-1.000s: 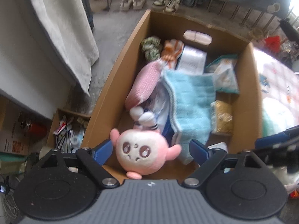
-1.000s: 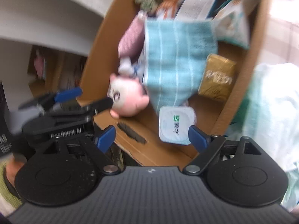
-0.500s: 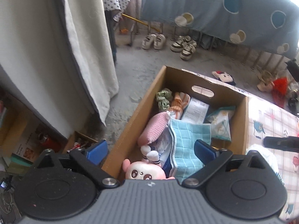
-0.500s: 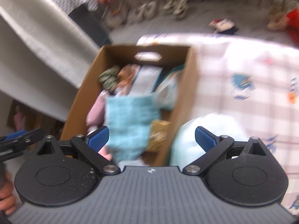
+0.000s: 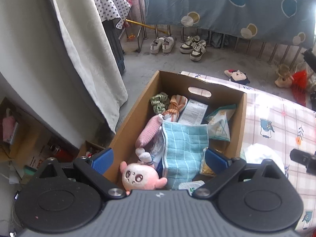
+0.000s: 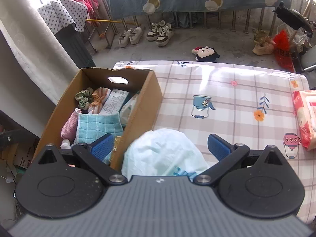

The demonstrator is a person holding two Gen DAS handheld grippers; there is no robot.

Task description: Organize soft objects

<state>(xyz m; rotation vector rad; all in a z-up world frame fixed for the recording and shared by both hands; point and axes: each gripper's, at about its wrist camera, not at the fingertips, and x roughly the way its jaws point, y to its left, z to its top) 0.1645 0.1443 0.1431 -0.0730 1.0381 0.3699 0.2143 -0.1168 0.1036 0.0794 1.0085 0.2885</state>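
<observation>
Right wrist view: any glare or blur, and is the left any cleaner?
Right wrist view: sharp, with sun glare washing out the tablecloth at its far edge; fisheye bending at the borders. Left wrist view: also sharp, the cardboard box evenly lit, with blown-out light only at the top right corner.

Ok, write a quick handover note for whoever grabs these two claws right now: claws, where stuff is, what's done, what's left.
Left claw: open, empty, above the near end of the cardboard box.
Right claw: open, empty, over the pale blue bag on the checked tablecloth beside the box.
In the box: pink plush, blue towel, pink cloth, green scrunchie, some packets.
Left, probably: the pale blue bag, and the red-and-white pack at the table's right edge if it counts as soft.
</observation>
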